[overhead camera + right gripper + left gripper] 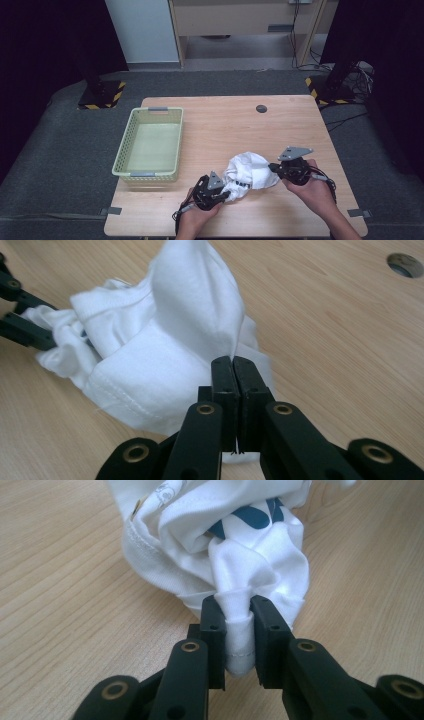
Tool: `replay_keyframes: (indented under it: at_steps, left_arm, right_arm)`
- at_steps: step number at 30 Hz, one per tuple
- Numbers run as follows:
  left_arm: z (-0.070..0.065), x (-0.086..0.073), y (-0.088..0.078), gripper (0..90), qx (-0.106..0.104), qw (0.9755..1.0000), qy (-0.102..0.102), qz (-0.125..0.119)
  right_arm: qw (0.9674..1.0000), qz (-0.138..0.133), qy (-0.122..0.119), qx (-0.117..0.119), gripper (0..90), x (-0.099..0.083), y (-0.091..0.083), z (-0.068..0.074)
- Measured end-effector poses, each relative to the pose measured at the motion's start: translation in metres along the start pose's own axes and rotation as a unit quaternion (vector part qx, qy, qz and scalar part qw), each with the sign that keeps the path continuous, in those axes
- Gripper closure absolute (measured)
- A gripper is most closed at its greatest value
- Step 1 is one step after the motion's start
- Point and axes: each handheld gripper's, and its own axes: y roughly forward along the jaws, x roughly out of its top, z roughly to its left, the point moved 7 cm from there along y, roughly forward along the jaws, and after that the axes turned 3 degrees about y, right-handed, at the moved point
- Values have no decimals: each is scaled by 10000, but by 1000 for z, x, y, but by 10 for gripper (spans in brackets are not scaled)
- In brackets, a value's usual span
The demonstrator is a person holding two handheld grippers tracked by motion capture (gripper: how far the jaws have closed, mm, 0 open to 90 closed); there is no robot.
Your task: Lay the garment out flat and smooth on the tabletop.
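On the near half of the wooden table (300, 135), a crumpled white T-shirt (248, 171) with dark blue print lies bunched in a heap between my two hands. My left gripper (226, 194) sits at the heap's near-left edge; my right gripper (272, 167) is at its right edge.

Left gripper view: jaws are clamped on a thick fold of the T-shirt (240, 565), a hemmed roll of cloth squeezed between the pads, a stitched seam visible on it. The cloth keeps the pads apart by its own thickness. Blue print shows on the fabric just beyond the grip.

Right gripper view: jaws are pressed nearly flat together, with a thin edge of the T-shirt (165, 350) pinched between them; a peak of fabric rises from the pinch. My left gripper's black jaws (22, 315) show at the far left edge of that view, on the opposite side of the heap.

Pale green plastic basket (131, 135) stands at the left side of the table, well apart from the T-shirt. A dark round hole (261, 108) sits in the tabletop at the far side.
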Motion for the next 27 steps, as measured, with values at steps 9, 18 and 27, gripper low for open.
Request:
replay_keyframes:
  at_steps: [9, 18, 27]
  left_arm:
    - [7, -6, 4, 784, 37, 9999, -134, 62]
    - [13, -8, 2, 792, 201, 9996, -199, 31]
    - [18, -10, 2, 789, 334, 9991, -264, -14]
  right_arm:
    - [9991, 66, 384, -143, 894, -29, -9, -23]
    - [9981, 148, 573, -185, 897, -49, -10, -32]
    - [9967, 423, 667, -178, 896, -75, -9, -37]
